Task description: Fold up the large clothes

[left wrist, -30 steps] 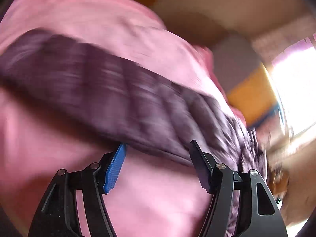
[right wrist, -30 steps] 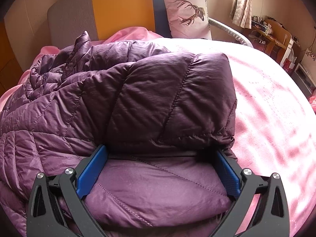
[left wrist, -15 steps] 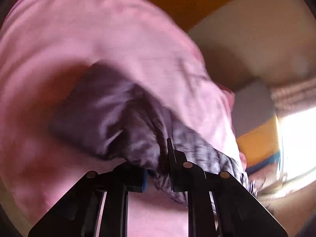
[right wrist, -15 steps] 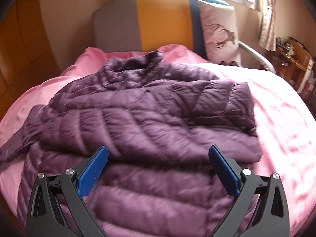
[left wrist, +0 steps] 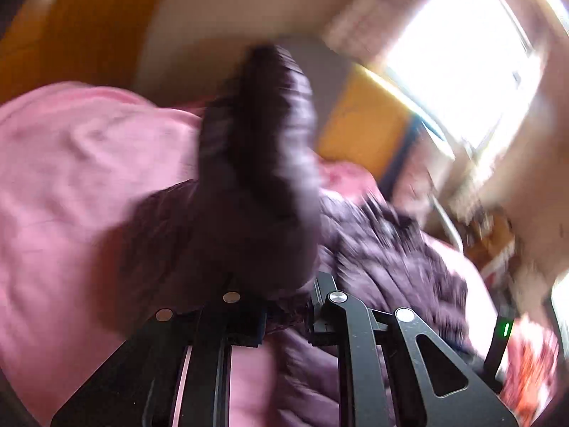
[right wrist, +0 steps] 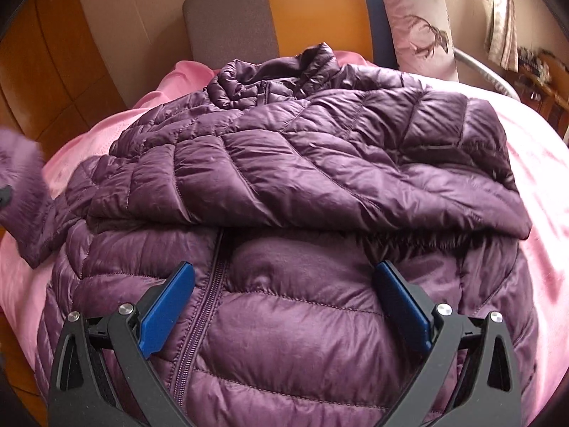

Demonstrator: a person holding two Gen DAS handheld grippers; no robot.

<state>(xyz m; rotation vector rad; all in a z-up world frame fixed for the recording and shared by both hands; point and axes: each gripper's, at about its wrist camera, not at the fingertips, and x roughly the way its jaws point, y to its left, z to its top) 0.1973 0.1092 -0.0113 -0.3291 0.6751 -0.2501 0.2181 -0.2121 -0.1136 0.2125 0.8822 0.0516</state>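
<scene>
A purple quilted puffer jacket (right wrist: 284, 185) lies on the pink bed, zipper up, with its right sleeve folded across the chest. My right gripper (right wrist: 282, 286) is open and empty, just above the jacket's lower front. My left gripper (left wrist: 286, 311) is shut on the jacket's left sleeve (left wrist: 256, 178) and holds it lifted above the bed; the view is blurred. In the right wrist view that raised sleeve (right wrist: 21, 178) shows at the far left edge.
A pink bedspread (right wrist: 540, 185) covers the bed. A grey, yellow and blue headboard (right wrist: 284, 10) stands behind the jacket, with a deer-print pillow (right wrist: 416, 25) against it. Wooden panelling (right wrist: 46, 64) is at the left, a cluttered desk (right wrist: 540, 71) at the right.
My left gripper closed on the left sleeve and lifted it off the bed. My right gripper let go of the folded right sleeve and drew back toward the jacket's hem.
</scene>
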